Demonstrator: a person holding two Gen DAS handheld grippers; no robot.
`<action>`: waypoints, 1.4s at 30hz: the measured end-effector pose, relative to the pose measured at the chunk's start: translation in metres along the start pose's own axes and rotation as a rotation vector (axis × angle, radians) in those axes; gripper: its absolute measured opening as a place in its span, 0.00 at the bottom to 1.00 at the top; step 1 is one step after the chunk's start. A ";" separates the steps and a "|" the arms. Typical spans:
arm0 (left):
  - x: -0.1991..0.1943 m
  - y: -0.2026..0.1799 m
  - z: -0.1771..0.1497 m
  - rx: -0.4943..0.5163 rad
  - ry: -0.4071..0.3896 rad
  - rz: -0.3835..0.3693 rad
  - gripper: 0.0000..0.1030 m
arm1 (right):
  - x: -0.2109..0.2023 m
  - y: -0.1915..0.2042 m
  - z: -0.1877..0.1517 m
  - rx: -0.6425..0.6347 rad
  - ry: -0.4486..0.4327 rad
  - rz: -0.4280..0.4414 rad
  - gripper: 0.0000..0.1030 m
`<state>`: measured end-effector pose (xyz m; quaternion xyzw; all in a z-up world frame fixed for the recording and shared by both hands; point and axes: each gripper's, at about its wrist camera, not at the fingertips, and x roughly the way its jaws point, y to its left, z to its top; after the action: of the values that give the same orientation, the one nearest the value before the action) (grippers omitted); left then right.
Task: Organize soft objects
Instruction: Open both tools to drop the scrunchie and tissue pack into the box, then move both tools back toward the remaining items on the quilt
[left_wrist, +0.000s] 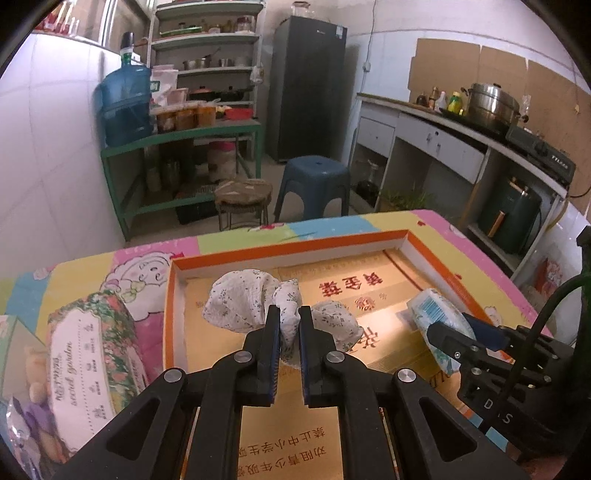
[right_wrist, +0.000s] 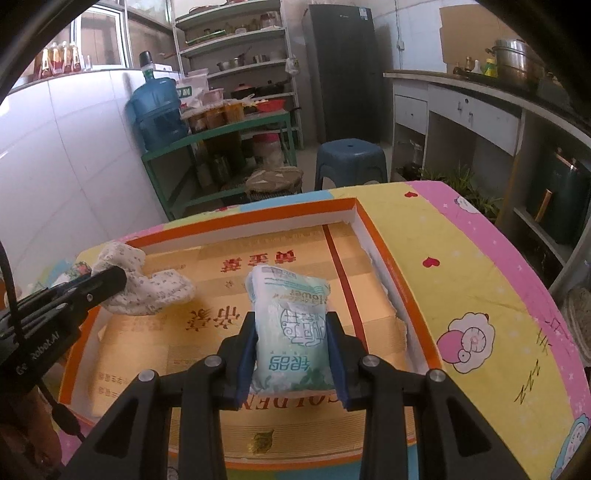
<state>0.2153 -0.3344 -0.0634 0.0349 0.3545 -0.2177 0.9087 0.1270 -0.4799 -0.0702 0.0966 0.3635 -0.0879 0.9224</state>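
Black left gripper (left_wrist: 289, 321) is clamped on the bunched middle of a limp white floral cloth (left_wrist: 240, 302) over the left side of the shallow orange-rimmed cardboard tray (left_wrist: 288, 243). Right gripper (right_wrist: 291, 354) squeezes a soft pale-green plastic tissue pack (right_wrist: 290, 321) near the tray's right wall. Both items are probably light and compressible; grip mid-body.

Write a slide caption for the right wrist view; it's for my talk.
Right hand-held gripper clamps a tissue pack over the orange-rimmed box.
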 end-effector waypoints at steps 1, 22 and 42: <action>0.001 -0.001 -0.001 -0.001 0.002 0.001 0.09 | 0.001 -0.001 -0.001 0.000 0.004 -0.002 0.35; -0.027 0.004 -0.004 -0.013 -0.116 0.017 0.73 | -0.023 -0.001 -0.002 0.031 -0.068 -0.038 0.71; -0.126 0.036 -0.014 -0.033 -0.251 0.017 0.73 | -0.095 0.059 -0.012 -0.032 -0.175 -0.020 0.71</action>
<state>0.1398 -0.2519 0.0058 -0.0044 0.2410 -0.2069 0.9482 0.0641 -0.4116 -0.0067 0.0704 0.2838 -0.0993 0.9511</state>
